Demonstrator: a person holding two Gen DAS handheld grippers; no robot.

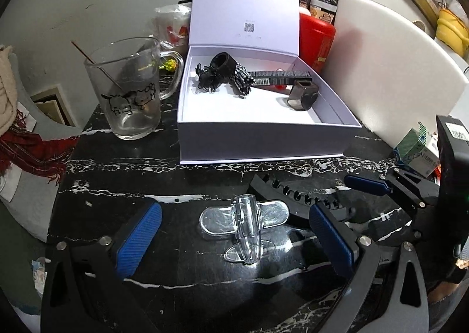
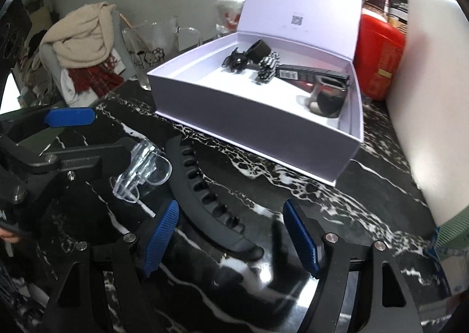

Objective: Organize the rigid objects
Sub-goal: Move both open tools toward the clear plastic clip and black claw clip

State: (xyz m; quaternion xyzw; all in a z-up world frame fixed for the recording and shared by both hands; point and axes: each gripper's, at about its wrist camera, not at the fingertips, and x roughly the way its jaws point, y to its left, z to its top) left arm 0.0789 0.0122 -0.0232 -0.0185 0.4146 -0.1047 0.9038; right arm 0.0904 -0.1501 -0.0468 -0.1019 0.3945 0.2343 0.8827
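Note:
A clear plastic hair clip (image 1: 243, 224) (image 2: 143, 169) lies on the black marble table (image 1: 146, 174), between the blue pads of my left gripper (image 1: 236, 240), which is open and does not touch it. To its right lies a long curved black hair clip (image 1: 293, 198) (image 2: 205, 195). My right gripper (image 2: 231, 237) is open astride that clip's near end, pads apart from it. An open lavender box (image 1: 263, 139) (image 2: 263, 133) behind holds a black claw clip (image 1: 205, 78), a black ring (image 1: 224, 63), a checkered piece (image 1: 241, 78), a long black carton (image 1: 278, 76) and a dark square cup (image 1: 302, 95).
A glass mug (image 1: 134, 92) with a stick in it stands left of the box. A red canister (image 1: 316, 40) and a white board (image 1: 395, 69) stand to the right, a green-white carton (image 1: 416, 151) near it. A chair with scarves (image 2: 85, 40) is beyond the table's left edge.

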